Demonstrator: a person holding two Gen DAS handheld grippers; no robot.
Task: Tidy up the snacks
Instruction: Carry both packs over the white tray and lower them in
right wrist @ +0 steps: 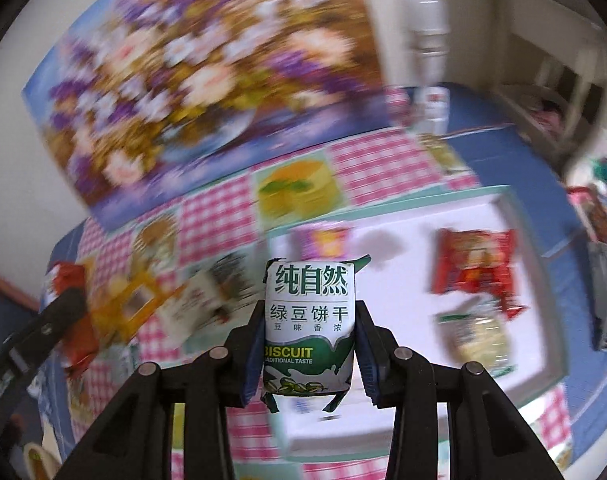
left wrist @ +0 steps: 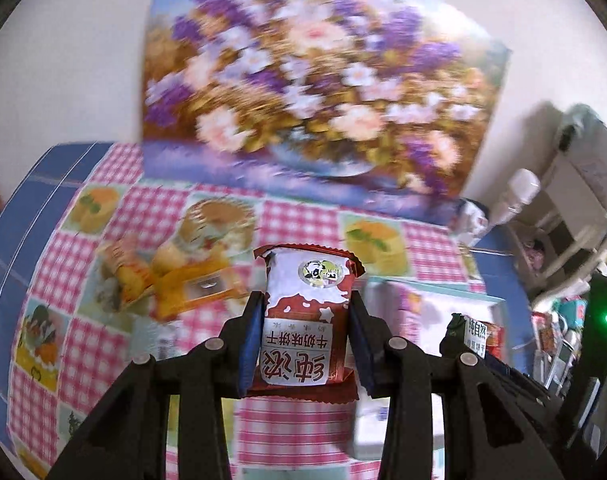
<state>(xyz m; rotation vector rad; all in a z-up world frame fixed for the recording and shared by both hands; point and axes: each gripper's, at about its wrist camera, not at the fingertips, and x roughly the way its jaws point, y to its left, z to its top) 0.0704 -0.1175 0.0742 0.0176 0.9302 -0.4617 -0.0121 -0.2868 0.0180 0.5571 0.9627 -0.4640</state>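
The left gripper (left wrist: 307,312) has its fingers (left wrist: 253,340) closed on a red-and-white milk biscuit packet (left wrist: 303,320), held above the checked surface (left wrist: 295,216). The right gripper (right wrist: 309,320) likewise clamps a green mung-bean biscuit packet (right wrist: 309,312), printed "纯自然", "绿豆饼干" and "BISCUIT", over the white tray (right wrist: 403,240), where a red snack packet (right wrist: 475,268) lies. Judging by the task, each packet should be lowered flat into free tray space, beside like kinds, then released. The red packet reads "牛奶味饼干".

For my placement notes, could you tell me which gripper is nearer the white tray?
Right. The right gripper hangs over the white tray's near-left corner; the left gripper is beside the tray, over the tablecloth.
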